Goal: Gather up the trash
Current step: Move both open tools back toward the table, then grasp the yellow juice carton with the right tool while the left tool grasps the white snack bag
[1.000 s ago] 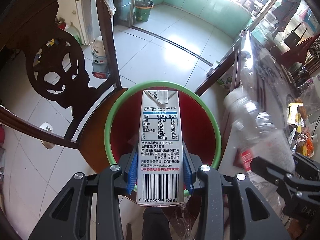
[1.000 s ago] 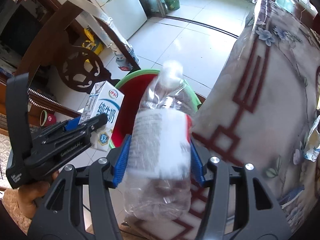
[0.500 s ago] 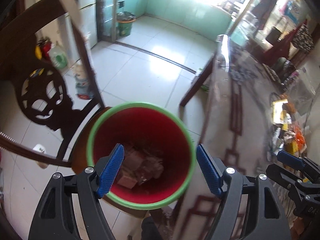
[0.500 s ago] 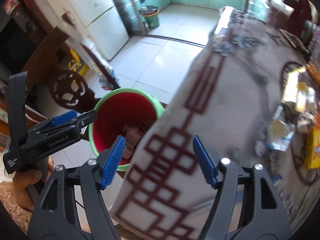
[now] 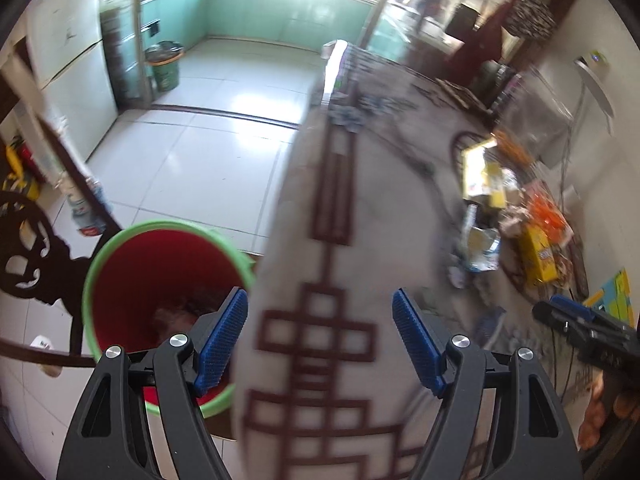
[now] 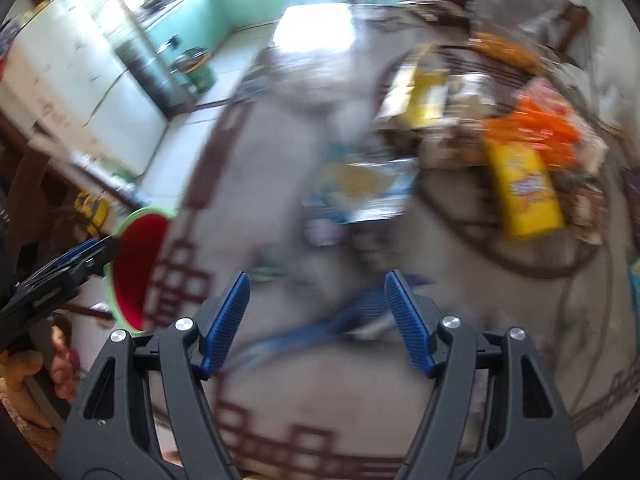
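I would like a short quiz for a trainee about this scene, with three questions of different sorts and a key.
1. True or false: the left gripper holds a milk carton.
2. Which colour is the rim of the red bin? A green, B blue, C white.
3. Fill in: the yellow packet lies on the ____, among other wrappers.

Key: 1 false, both the left gripper and the right gripper are open with nothing between the pads; 2 A; 3 table.
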{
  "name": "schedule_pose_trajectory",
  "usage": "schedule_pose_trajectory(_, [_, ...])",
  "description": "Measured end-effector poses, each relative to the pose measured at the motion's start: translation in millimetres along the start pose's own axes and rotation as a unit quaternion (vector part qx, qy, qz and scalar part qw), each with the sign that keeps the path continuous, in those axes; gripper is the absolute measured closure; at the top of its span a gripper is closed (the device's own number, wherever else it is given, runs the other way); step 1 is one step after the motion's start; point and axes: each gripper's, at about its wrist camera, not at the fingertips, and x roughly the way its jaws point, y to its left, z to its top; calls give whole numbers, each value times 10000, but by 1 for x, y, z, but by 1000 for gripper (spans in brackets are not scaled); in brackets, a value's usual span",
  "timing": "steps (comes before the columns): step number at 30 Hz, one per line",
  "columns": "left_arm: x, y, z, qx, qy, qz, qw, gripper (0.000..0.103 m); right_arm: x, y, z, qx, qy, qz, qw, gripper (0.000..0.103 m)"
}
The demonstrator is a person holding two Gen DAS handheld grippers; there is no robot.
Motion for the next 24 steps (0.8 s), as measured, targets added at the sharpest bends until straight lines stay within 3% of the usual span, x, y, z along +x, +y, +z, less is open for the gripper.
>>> schedule_pose_trajectory(5, [-1,-42,-1,135,-91,-11,9999,31,-10,-78,26,169,-234,-585,9979,35])
schedule_pose_trajectory(10, [6,-75,-6,36,-37,138,9999,31,5,-138,50,275,-160,-764,9966,35])
schedule_pose_trajectory(17, [24,-125,-16,4,51,315,9995,31,56,-168,74,-60,173,-709,9973,35])
schedule_pose_trajectory(22, [38,-159,-17,330,123,353,9988,31,84,-178,75,-225,495,-473,9974,35])
schedule_pose_trajectory(24, [45,-171,-13,463,149,354,9982,31,89,-183,75,-233,568,-357,9975,42])
